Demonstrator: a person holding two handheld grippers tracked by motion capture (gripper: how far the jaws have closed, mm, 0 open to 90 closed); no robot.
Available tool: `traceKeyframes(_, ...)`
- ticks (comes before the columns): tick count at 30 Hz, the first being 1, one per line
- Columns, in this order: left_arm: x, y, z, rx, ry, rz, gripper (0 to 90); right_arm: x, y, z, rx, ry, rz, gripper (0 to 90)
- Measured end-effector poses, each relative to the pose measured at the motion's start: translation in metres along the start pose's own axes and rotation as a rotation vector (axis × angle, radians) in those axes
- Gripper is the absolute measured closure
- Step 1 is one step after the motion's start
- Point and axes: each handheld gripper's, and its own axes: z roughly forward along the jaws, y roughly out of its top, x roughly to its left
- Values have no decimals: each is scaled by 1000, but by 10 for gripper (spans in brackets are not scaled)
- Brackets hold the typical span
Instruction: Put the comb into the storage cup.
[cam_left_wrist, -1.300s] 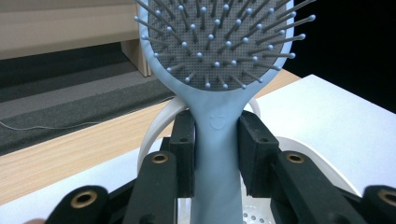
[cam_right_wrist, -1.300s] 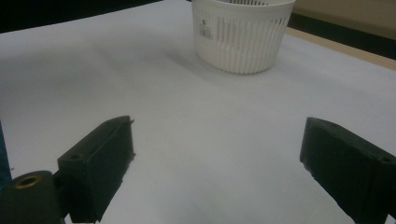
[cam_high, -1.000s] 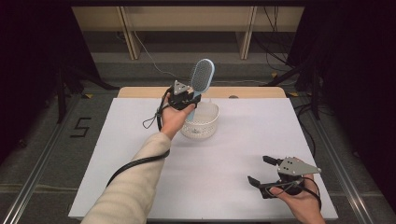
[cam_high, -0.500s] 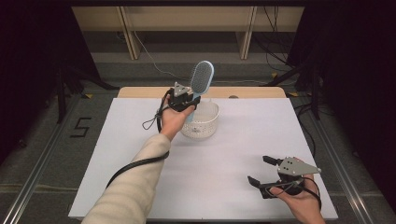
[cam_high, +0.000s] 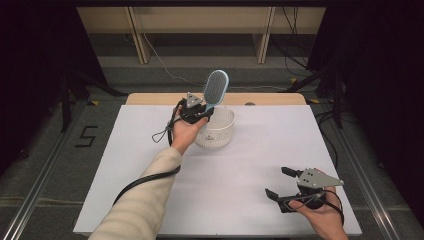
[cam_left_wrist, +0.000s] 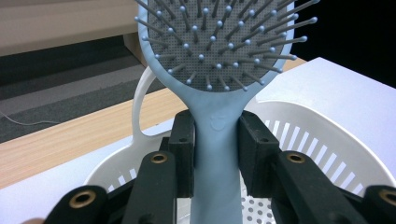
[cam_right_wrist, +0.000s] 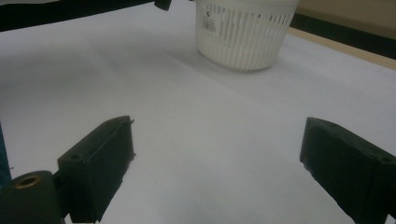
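High view: a white-covered counter (cam_high: 150, 165) carries a white slotted basket (cam_high: 216, 131) near its far edge, left of centre. The left gripper (cam_high: 196, 112), held in a hand whose cream sleeve (cam_high: 145, 200) enters from the near left, sits just left of the basket's rim. It holds a light-blue hairbrush (cam_high: 216, 87) upright, head tilted slightly to the right and raised above the basket. A black cable (cam_high: 142, 180) trails from this gripper along the forearm. The right gripper (cam_high: 282, 185) rests low over the near right part of the counter, well apart from the basket, its grey three-cornered plate (cam_high: 316, 177) on top.

Left gripper view: the fingers (cam_left_wrist: 183, 149) pinch the hairbrush (cam_left_wrist: 219, 140) by its handle, one pad on each side, just below the neck. The oval head shows a grey cushion with ball-tipped bristles facing the camera. The basket (cam_left_wrist: 327, 144) lies directly beneath and beyond the handle; its perforated bottom is visible on either side of the handle, and a loop handle (cam_left_wrist: 139, 102) rises from its rim at the left.

Right gripper view: the fingers (cam_right_wrist: 100, 168) are spread wide with bare counter (cam_right_wrist: 210, 140) between them and nothing gripped. The basket (cam_right_wrist: 245, 32) stands on the far part of the counter, a small printed label on its wall.
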Motion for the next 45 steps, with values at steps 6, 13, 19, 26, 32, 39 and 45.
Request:
traceKeyframes(6, -1, 0, -1, 10, -6, 6, 674, 0, 0, 0, 1, 0, -1, 103)
traceKeyframes(13, -6, 0, -2, 46, 10, 52, 563, 0, 0, 0, 0, 0, -1, 104)
traceKeyframes(19, -12, 2, -3, 87, -3, 66, 335, 0, 0, 0, 3, 1, -2, 104)
traceKeyframes(26, -19, 13, -10, 137, -3, 133, 171, 0, 0, 0, 2, 0, -3, 104)
traceKeyframes(32, -23, 17, -16, 153, -14, 177, 105, 0, 0, 0, 3, -1, -3, 103)
traceKeyframes(39, -25, 18, -23, 154, -16, 200, 63, 1, 0, 0, 4, -2, -3, 103)
traceKeyframes(45, -24, 17, -28, 155, -18, 211, 49, 1, 0, 0, 4, -1, -4, 103)
